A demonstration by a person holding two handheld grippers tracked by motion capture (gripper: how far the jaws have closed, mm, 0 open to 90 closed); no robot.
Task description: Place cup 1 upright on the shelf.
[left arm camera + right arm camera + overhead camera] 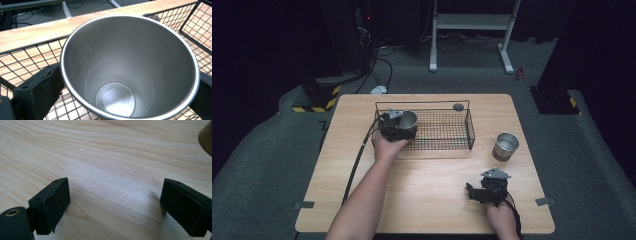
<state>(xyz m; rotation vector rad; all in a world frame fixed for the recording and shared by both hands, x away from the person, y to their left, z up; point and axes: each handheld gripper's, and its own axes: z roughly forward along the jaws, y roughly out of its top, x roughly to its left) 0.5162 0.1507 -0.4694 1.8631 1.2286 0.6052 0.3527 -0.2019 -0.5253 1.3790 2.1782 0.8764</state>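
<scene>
Left gripper (pixel 398 125): you have it at the near-left corner of the wire basket (pixel 469 131), its jaws spread wide on either side of the steel cup (pixel 130 65); the cup sits between them, and the pads look just clear of its wall, so I judge the cup released, not gripped.
Steel cup: upright on the basket's mesh floor, mouth up, which suits setting it down there.
Second cup (pixel 505 146): upright on the table (pixel 422 200), outside the basket's right end, likely next to go in.
Right gripper (pixel 473 192): you rest it low over bare table, jaws apart and empty, clear of the work.
</scene>
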